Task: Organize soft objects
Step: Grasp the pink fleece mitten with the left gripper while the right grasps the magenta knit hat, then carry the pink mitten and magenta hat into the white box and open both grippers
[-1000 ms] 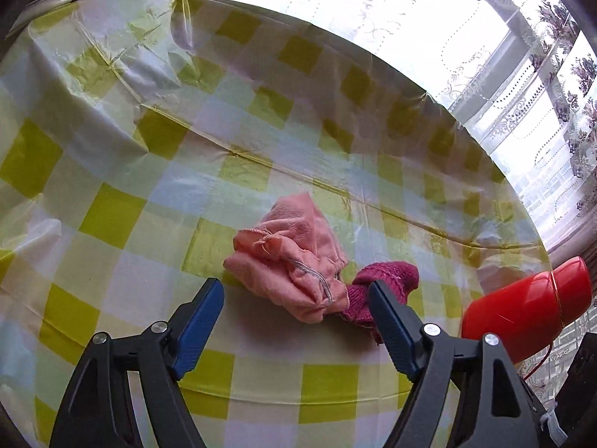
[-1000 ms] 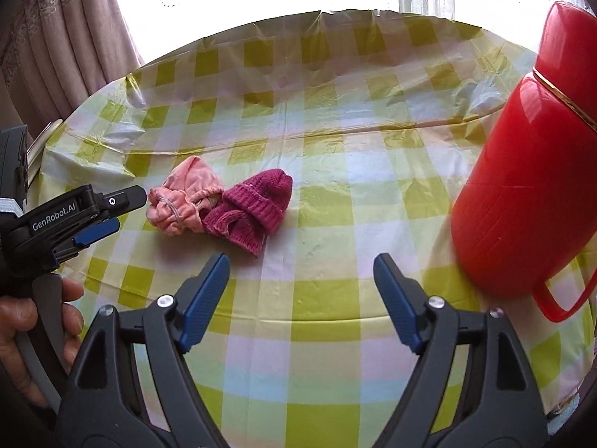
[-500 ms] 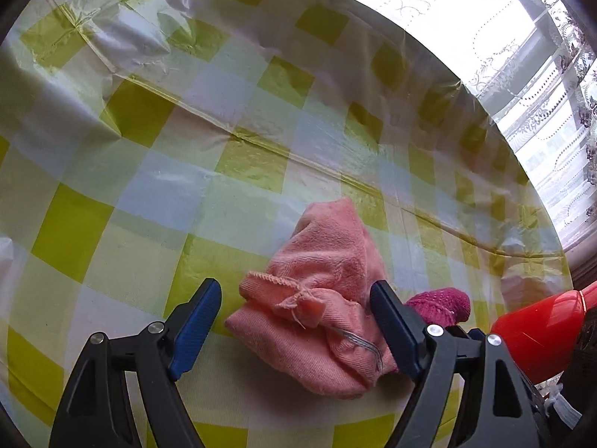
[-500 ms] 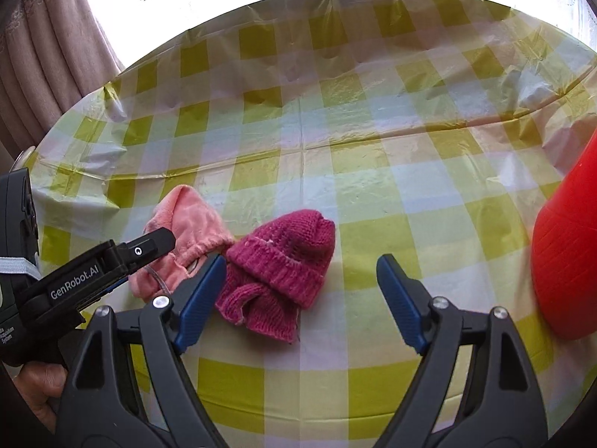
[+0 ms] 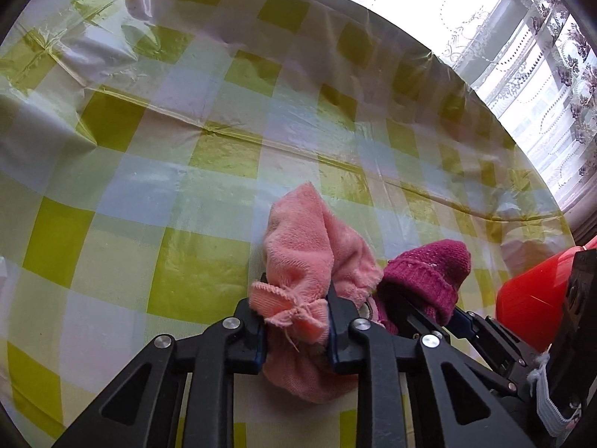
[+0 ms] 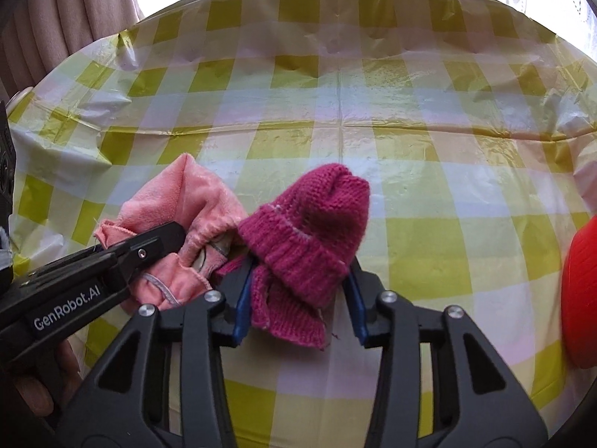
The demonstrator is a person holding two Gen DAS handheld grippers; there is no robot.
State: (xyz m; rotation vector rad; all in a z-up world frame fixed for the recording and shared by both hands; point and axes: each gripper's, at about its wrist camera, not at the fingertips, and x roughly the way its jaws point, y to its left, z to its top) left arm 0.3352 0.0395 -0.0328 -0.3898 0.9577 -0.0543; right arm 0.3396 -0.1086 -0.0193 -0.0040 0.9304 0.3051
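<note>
Pink fleece hat is pinched in the left gripper, whose jaws have just closed on it. Beside it, the right gripper has just clamped the magenta knit hat. Both rest on the checked tablecloth; sorting seems barely begun.

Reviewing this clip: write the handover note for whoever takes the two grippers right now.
Left gripper: jaws have just closed, now pinching the light pink cloth at its bunched edge.
Right gripper: jaws have just closed around the magenta knit hat; both pads sit against it.
Both items lie side by side, touching, on the checked tablecloth; neither looks lifted. The red jug stands at the right.
Done: both pieces grasped.
Left: separate them and arrange them; no destination is visible.
</note>
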